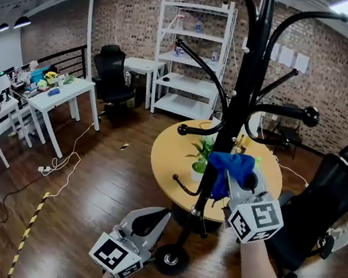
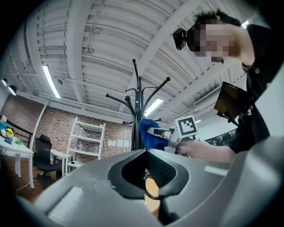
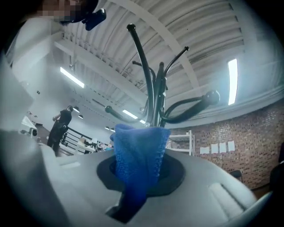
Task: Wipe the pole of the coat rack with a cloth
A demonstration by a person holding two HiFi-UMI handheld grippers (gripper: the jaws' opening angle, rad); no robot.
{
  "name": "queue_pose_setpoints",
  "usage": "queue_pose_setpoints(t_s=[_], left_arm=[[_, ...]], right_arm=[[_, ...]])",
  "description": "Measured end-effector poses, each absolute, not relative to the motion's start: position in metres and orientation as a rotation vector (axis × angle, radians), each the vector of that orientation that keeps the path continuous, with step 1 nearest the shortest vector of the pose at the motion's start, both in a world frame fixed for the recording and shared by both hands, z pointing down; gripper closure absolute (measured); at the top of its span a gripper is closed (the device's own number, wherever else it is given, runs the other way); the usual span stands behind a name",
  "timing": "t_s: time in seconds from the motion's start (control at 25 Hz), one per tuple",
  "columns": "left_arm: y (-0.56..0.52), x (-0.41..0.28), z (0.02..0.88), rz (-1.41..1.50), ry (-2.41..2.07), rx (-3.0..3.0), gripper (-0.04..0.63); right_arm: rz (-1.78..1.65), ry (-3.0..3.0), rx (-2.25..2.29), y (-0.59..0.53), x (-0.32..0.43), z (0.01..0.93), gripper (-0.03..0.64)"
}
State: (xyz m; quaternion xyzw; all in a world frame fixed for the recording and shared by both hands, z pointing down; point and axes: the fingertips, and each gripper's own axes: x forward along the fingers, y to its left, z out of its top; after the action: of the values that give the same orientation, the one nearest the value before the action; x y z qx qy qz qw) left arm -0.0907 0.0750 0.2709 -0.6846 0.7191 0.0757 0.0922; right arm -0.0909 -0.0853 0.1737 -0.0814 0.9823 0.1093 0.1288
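Observation:
The black coat rack pole [image 1: 245, 91] leans from its base [image 1: 171, 258] up to the upper right, with curved hooks branching off. My right gripper [image 1: 236, 181] is shut on a blue cloth [image 1: 231, 166], and the cloth lies against the pole about halfway up. In the right gripper view the cloth [image 3: 137, 155] sticks out between the jaws of the right gripper [image 3: 142, 164], with the pole [image 3: 155, 106] just behind it. My left gripper [image 1: 162, 215] hovers low beside the base, shut and holding nothing. The left gripper view shows the left gripper [image 2: 145, 151] below the pole [image 2: 138, 124] and the cloth [image 2: 148, 133].
A round yellow table [image 1: 171, 161] with a potted plant [image 1: 202, 157] stands right behind the rack. A black office chair [image 1: 328, 202] is at the right. White shelves [image 1: 193, 53] and white desks [image 1: 62, 97] line the back. Cables [image 1: 60, 163] trail over the wooden floor.

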Motion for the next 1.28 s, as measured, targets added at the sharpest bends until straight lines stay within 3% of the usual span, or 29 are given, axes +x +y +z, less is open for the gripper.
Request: queue_pose_setpoints(t_s=[0.48, 0.72, 0.96, 1.28], left_arm=[[0.085, -0.077, 0.239, 0.131, 2.141, -1.907, 0.591], [0.089, -0.079, 0.231, 0.098, 2.15, -1.862, 0.592], [0.085, -0.078, 0.227, 0.1, 2.143, -1.855, 0.591], [0.088, -0.074, 0.228, 0.117, 2.141, -1.862, 0.591]], right_arm=[[0.551, 2.539, -0.315, -0.074, -0.072, 0.058, 0.563], [0.593, 2.382, -0.167, -0.022, -0.024, 0.009, 0.558], [0.628, 2.244, -0.091, 0.009, 0.021, -0.016, 0.555], [0.659, 2.212, -0.115, 0.007, 0.02, -0.016, 0.552]])
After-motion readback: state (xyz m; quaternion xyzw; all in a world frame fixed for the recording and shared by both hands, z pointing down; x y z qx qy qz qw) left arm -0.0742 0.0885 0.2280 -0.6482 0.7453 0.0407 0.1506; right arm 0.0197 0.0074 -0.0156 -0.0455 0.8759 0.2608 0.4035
